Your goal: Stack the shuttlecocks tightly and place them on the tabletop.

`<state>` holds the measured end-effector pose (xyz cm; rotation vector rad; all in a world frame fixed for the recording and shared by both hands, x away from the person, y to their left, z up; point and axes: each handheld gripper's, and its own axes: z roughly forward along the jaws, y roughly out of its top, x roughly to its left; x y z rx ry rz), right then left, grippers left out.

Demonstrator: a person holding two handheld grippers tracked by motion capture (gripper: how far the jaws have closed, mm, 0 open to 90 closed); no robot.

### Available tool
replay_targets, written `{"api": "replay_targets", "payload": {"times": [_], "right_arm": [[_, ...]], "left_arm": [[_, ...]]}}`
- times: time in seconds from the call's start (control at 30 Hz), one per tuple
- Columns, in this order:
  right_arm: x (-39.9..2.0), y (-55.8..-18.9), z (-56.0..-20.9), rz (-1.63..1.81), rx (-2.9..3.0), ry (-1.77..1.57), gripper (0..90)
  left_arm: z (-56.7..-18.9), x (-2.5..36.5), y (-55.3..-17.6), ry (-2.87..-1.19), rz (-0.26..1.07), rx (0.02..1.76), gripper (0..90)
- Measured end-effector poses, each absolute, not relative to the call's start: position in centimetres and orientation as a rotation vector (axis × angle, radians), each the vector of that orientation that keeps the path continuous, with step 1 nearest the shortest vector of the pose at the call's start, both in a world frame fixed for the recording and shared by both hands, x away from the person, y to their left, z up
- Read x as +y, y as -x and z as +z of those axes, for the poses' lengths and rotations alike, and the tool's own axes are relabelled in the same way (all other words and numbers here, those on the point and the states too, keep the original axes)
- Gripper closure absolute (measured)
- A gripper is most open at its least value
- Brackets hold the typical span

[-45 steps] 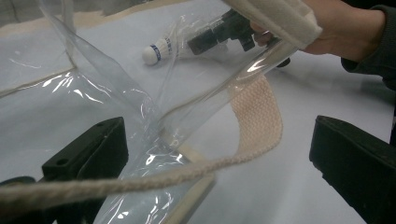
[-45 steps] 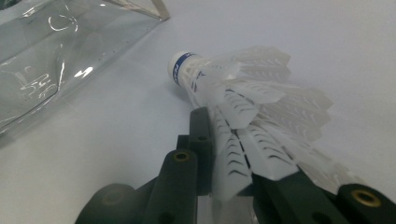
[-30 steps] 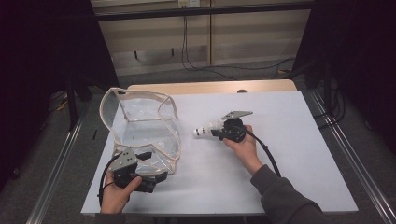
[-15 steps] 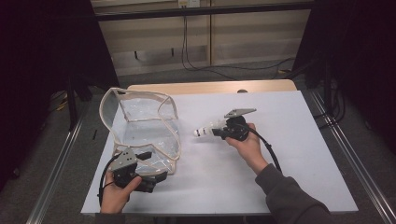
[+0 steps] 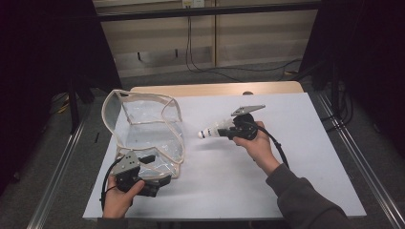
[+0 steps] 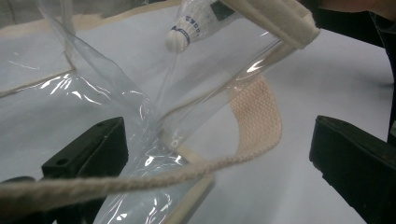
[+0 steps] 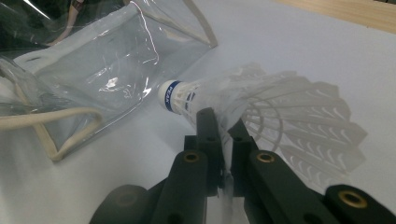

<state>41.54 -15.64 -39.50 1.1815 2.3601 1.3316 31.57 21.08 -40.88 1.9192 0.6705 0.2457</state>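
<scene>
Shuttlecock (image 5: 211,131) sits mid-frame, its feathers pinched in the right gripper (image 5: 228,131); lower left, the left gripper (image 5: 160,181) gapes wide around the clear bag (image 5: 145,129).

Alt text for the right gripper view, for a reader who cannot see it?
The right gripper, jaws shut, pinches the feathers of a white shuttlecock above a white table. The cork points toward a clear bag with cream trim lying beyond.

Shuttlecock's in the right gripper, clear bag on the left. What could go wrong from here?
1. The right gripper pinches the shuttlecock by its feather skirt; the thin feathers may crush or slip.
2. The clear bag is soft and its opening sags, so the cork could catch on the cream rim.
3. The left gripper stands open around the bag's edge, so the bag may shift when nudged.
</scene>
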Motion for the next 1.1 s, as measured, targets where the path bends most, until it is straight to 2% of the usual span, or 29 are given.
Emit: {"api": "replay_targets", "payload": {"times": [1.1], "right_arm": [[-15.5,-41.3,-36.9,1.356,2.391,-1.138,88.3]], "left_arm": [[-41.1,21.2,-31.5,-1.899,0.246,0.667,4.4]]}}
